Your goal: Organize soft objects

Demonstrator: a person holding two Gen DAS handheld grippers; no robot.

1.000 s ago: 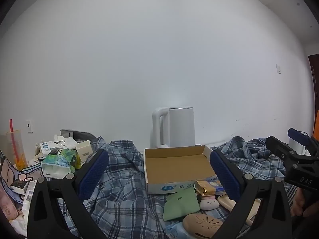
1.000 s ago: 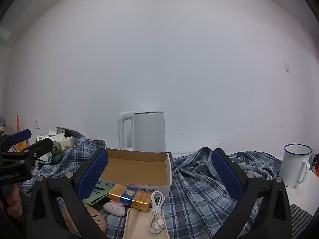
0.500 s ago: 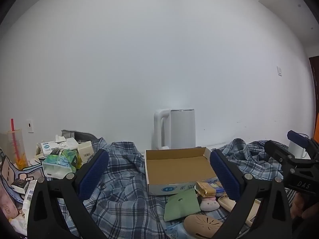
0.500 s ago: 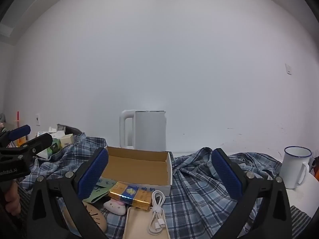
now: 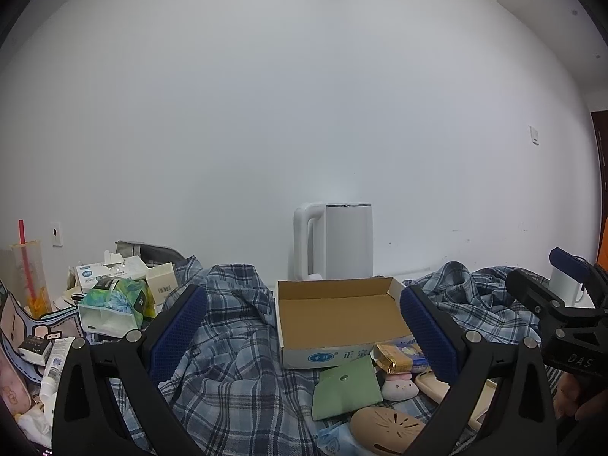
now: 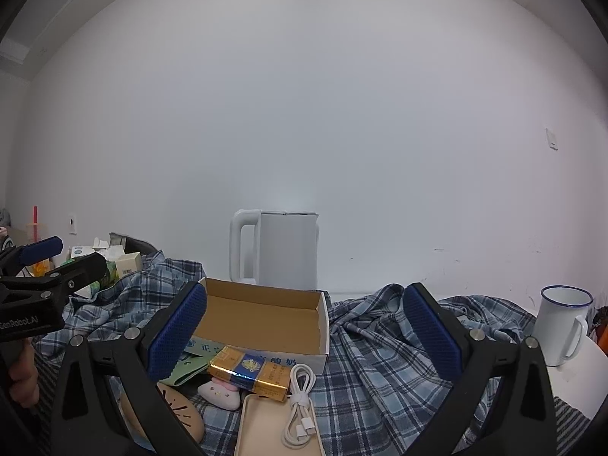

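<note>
Across the table, a blue plaid shirt [image 5: 235, 357] was spread in rumpled folds, lying below and beyond both pairs of fingers and touched by neither. Near its middle an empty cardboard box [image 5: 338, 319] was set, with a pink plush toy [image 6: 222, 389], a green pouch [image 5: 347, 387] and a gold-and-blue packet [image 6: 252, 372] just in front of it. The left gripper [image 5: 304, 336] was held wide apart, nothing between its pads. The right gripper [image 6: 304, 336] was likewise spread wide and empty. A white kettle [image 6: 279, 250] was seen behind the box, and an enamel mug [image 6: 562, 323] at the far right.
</note>
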